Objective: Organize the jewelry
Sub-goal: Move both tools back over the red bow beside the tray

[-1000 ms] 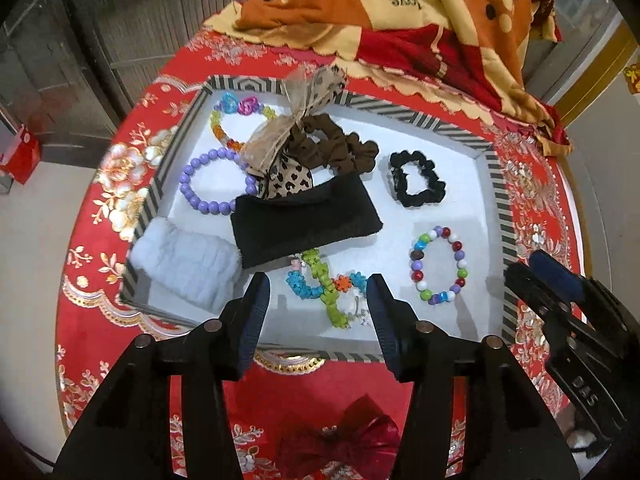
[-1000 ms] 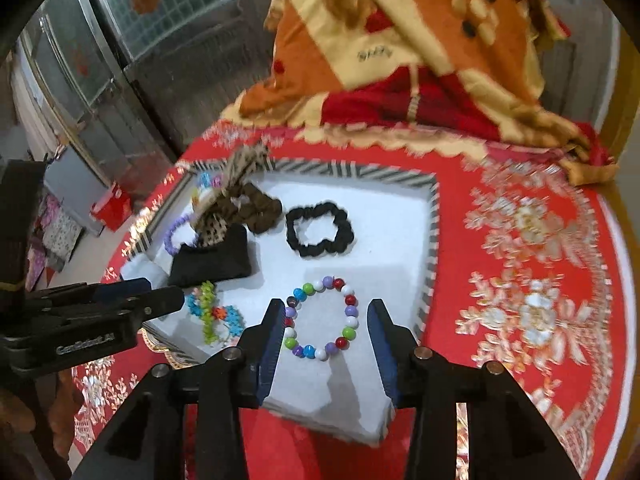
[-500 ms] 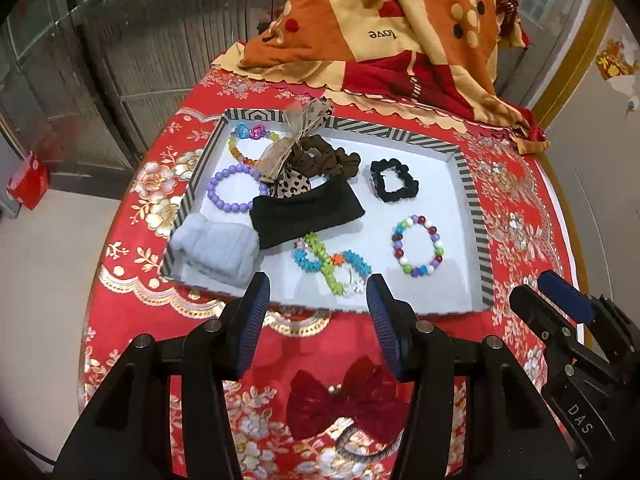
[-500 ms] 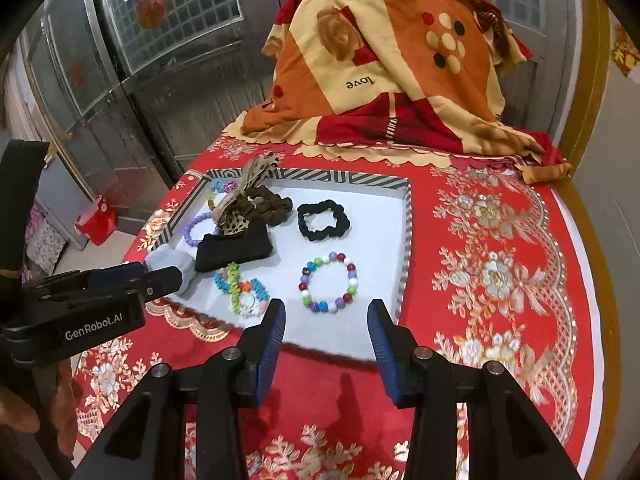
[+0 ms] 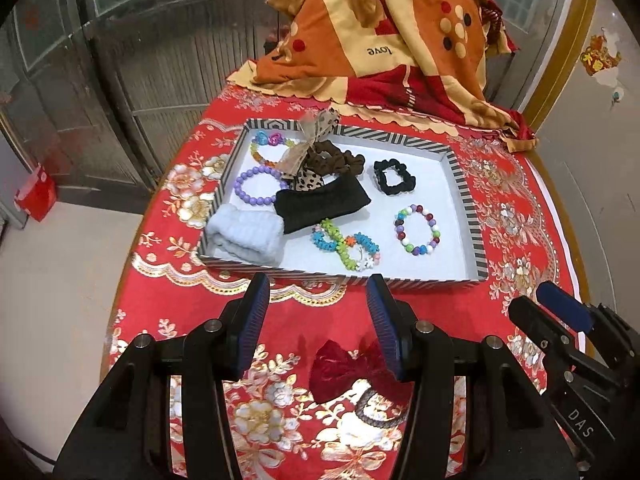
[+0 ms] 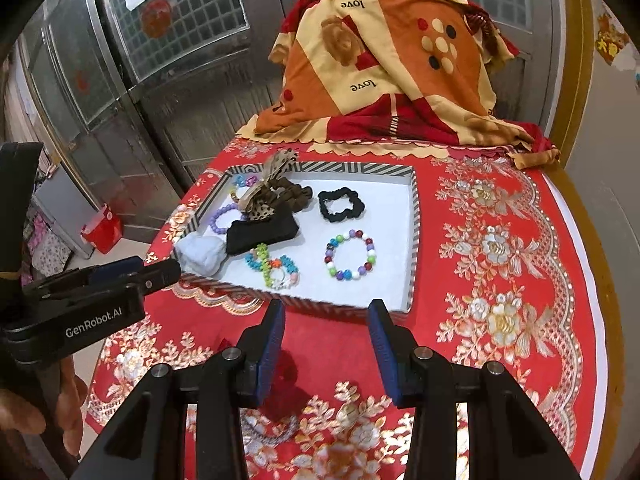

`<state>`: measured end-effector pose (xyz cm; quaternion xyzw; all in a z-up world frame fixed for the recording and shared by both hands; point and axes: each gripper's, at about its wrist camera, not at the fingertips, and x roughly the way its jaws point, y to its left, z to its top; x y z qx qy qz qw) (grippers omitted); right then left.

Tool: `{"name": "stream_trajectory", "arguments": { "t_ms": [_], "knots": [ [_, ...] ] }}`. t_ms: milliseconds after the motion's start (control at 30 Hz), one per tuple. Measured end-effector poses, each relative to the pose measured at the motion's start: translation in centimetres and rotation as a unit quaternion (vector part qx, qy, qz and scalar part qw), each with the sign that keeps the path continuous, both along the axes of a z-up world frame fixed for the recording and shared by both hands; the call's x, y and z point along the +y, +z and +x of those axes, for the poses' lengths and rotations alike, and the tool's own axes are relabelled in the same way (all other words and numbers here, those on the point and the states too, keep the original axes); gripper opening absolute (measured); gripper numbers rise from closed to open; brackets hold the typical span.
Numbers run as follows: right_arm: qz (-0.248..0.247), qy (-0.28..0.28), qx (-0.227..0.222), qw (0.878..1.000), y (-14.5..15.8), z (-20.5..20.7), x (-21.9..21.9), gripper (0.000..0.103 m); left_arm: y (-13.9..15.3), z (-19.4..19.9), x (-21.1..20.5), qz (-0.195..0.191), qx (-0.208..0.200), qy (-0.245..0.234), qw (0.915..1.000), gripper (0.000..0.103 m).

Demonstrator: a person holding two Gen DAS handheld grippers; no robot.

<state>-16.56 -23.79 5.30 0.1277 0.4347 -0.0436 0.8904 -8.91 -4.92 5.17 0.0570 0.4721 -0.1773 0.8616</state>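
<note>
A striped-rim white tray (image 5: pixel 472 216) (image 6: pixel 414 240) holds a multicolour bead bracelet (image 5: pixel 417 229) (image 6: pixel 350 255), a black scrunchie (image 5: pixel 394 178) (image 6: pixel 341 204), a flower-bead bracelet (image 5: pixel 346 246), a black headband (image 5: pixel 322 203), a pale blue headband (image 5: pixel 244 233), a purple bead bracelet (image 5: pixel 256 190), a brown scrunchie and a leopard bow. A dark red velvet bow (image 5: pixel 348 368) lies on the cloth in front of the tray, between my left fingers. My left gripper (image 5: pixel 318 326) is open and empty above it. My right gripper (image 6: pixel 326 350) is open and empty, short of the tray's near rim.
The table wears a red floral cloth (image 6: pixel 500 280). A draped orange and red blanket (image 5: pixel 392 40) rises behind the tray. A dark beaded loop (image 5: pixel 376 412) lies by the red bow. The table edge runs close on the left and right.
Both grippers have drawn back and up from the tray, so the tray now looks smaller and the red bow has come into view under the left gripper. Both stayed open.
</note>
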Motion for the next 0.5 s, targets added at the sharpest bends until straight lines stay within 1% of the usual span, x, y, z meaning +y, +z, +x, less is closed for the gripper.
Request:
{"name": "stream_trajectory", "arguments": {
  "t_ms": [267,500],
  "knots": [
    [-0.005,-0.012,-0.009,1.000,0.9,-1.7,1.1,0.041,1.0,-1.5,1.1,0.000,-0.019,-0.006,0.9998,0.050],
    [-0.005,-0.018,-0.015,1.000,1.8,-2.2,1.6,0.041,1.9,-2.1,2.1,-0.002,-0.031,-0.001,0.9995,0.050]
  ]
}}
